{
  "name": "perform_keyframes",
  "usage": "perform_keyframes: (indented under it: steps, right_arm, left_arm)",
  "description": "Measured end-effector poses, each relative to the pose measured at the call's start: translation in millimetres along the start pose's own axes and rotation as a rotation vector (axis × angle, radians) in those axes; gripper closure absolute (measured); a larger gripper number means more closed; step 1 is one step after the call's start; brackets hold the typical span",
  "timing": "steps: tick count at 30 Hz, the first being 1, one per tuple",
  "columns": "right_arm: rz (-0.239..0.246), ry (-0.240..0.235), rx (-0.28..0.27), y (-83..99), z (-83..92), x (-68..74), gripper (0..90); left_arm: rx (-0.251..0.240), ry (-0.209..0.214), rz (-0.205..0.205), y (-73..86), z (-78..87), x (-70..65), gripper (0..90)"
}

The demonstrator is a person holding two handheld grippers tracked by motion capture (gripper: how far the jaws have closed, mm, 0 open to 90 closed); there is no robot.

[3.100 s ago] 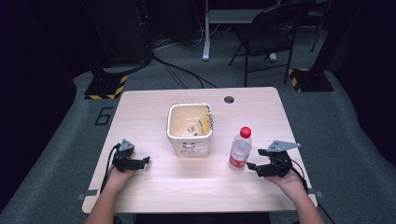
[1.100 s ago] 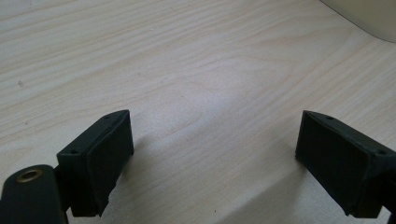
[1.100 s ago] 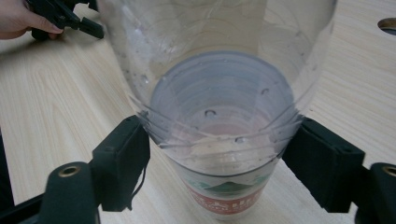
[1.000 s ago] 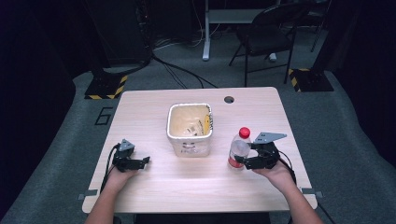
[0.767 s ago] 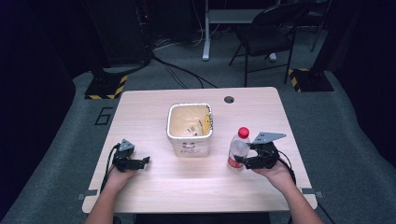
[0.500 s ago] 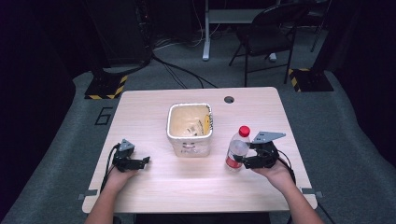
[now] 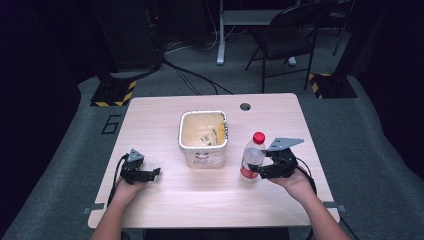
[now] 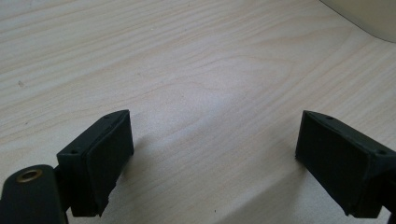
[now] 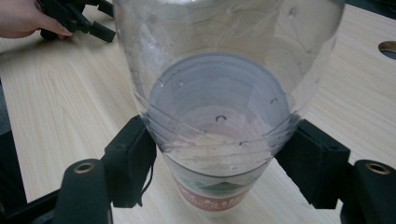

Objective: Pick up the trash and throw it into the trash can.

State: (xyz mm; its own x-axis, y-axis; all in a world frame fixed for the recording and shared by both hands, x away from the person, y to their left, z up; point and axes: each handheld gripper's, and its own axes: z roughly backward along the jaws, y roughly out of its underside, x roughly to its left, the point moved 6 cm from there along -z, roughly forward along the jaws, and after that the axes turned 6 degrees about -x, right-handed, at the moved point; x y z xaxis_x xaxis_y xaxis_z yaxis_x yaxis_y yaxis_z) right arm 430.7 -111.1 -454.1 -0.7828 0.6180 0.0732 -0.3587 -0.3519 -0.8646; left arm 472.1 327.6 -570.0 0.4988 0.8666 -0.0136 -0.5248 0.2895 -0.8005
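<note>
A clear plastic water bottle (image 7: 252, 156) with a red cap and red label stands right of the white bin (image 7: 202, 158), leaning a little to the left. My right gripper (image 7: 255, 169) is shut on the bottle's lower body from the right. In the right gripper view both black jaws press against the sides of the bottle (image 9: 219, 93). My left gripper (image 7: 153, 172) rests on the table near the front left, open, with bare wood between its jaws in the left gripper view (image 8: 212, 154).
The white bin holds some paper scraps and sits mid-table; its corner (image 8: 369, 18) shows at the top right of the left gripper view. A cable hole (image 7: 245, 106) lies at the table's back. A chair (image 7: 285, 40) stands beyond the table.
My right gripper moved left to the bottle and closed on its lower body; the bottle now leans slightly left. The left gripper stayed still.
</note>
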Motion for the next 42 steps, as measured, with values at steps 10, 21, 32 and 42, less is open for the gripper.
perform_keyframes:
  steps: [10,21,32,42]
  right_arm:
    - [0.004,0.007,0.006,-15.8,2.2,2.1,29.3]
    - [0.022,0.009,0.011,-34.1,1.2,4.4,29.4]
    - [0.042,0.016,0.000,-56.6,6.8,6.1,29.4]
    - [0.039,0.014,0.002,-64.2,9.2,4.5,29.4]
  left_arm:
    - [0.000,0.000,0.000,0.0,0.0,0.0,10.9]
    - [0.000,0.000,-0.001,0.0,0.0,0.1,10.9]
    - [0.000,0.000,0.000,0.0,0.0,0.0,10.9]
    - [0.000,0.000,0.000,0.0,0.0,0.0,10.9]
